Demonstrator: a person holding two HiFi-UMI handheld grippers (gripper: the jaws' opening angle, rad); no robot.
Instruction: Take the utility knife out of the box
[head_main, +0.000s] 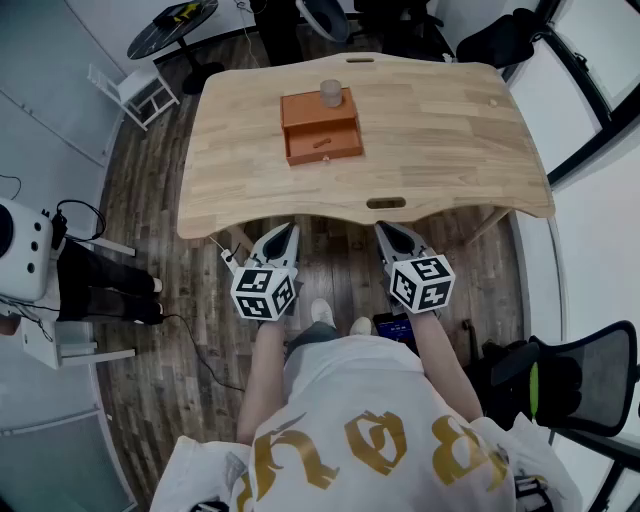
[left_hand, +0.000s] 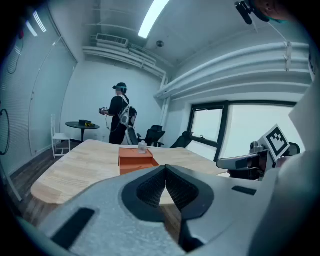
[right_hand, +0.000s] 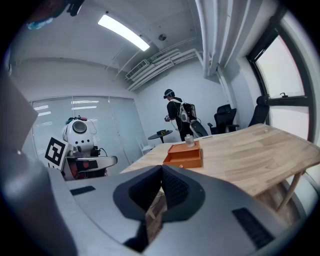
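**Floor** (head_main: 170, 330): dark wood planks. Runs under and around everything else.

**Counter** (head_main: 440, 140): pale wood, with rounded corners and a curved near edge. Carries the box left of centre, toward the far side.

**Office chair** (head_main: 590, 375): black mesh, at the right of the head view, clear of the counter.

**Round table** (head_main: 172, 25): black top, beyond the counter's far left corner. Stands near a white chair (head_main: 135, 90).

**White machine** (head_main: 25, 250): on a stand at the far left of the head view, well apart from the counter.

**Standing person** (left_hand: 119, 112): dark clothes and a cap, beyond the far end of the counter.

**Left gripper** (head_main: 288, 232): held over the floor just short of the counter's near edge, pointing at the counter. Well apart from the box. Fingers (left_hand: 150, 187) together at the tips, clamped on nothing.

**Right gripper** (head_main: 386, 230): level with the left one and to its right, also just short of the near edge. Fingers (right_hand: 145, 192) likewise together, with nothing between them.

**Box** (head_main: 320, 125): orange, flat on the counter. Lower drawer appears drawn out toward the near edge, with a small knob on its front.

**Small jar** (head_main: 330, 92): translucent and upright, on top of the box at its far side.

**Utility knife**: not made out in any view, as the drawer's contents are too small to tell.
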